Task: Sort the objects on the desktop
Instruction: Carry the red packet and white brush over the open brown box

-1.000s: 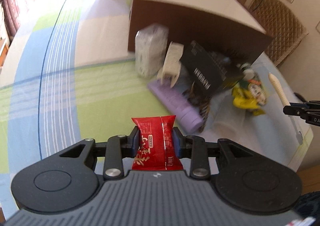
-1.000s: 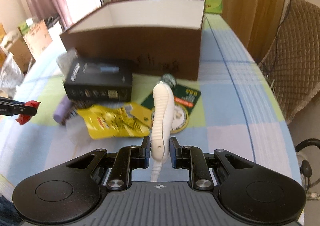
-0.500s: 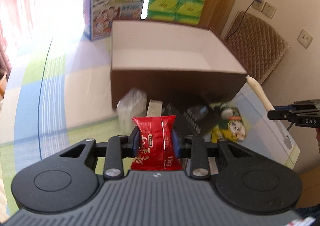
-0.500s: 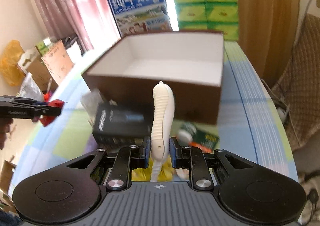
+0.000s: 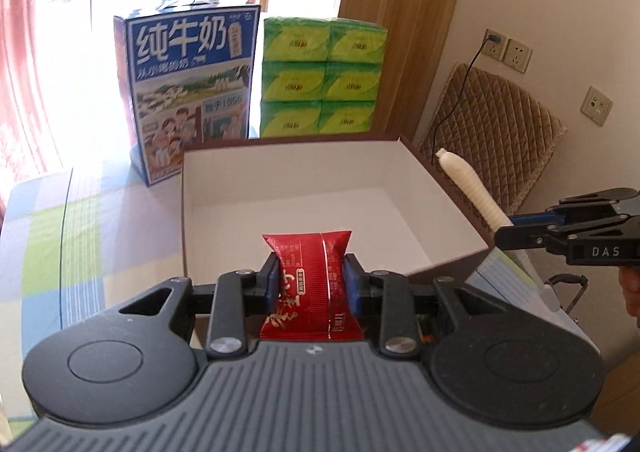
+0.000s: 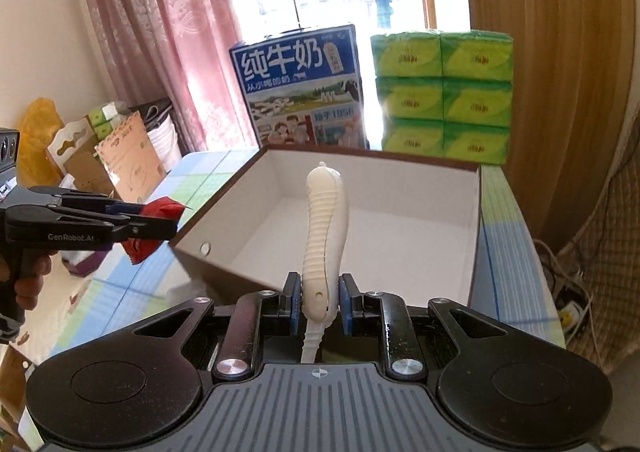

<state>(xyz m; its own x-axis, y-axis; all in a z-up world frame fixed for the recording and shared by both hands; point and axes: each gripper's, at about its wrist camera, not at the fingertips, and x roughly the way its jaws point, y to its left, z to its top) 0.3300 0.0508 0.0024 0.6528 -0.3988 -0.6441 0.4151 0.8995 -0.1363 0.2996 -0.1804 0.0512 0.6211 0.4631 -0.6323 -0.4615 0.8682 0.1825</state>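
A blue milk carton (image 5: 192,92) stands at 12 o'clock on the checked tablecloth (image 5: 60,236), just beside a stack of green tissue packs (image 5: 320,76). A quilted chair (image 5: 492,120) is at 2 o'clock, under wall sockets (image 5: 508,50). Pink curtains (image 6: 160,32) hang at 11 o'clock.

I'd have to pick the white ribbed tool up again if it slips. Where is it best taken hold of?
Hold the white ribbed tool as the right hand-held gripper does now: at its lower body near the small hole, pads on the two flatter sides, coming from its tail end. The ribs there probably resist sliding.
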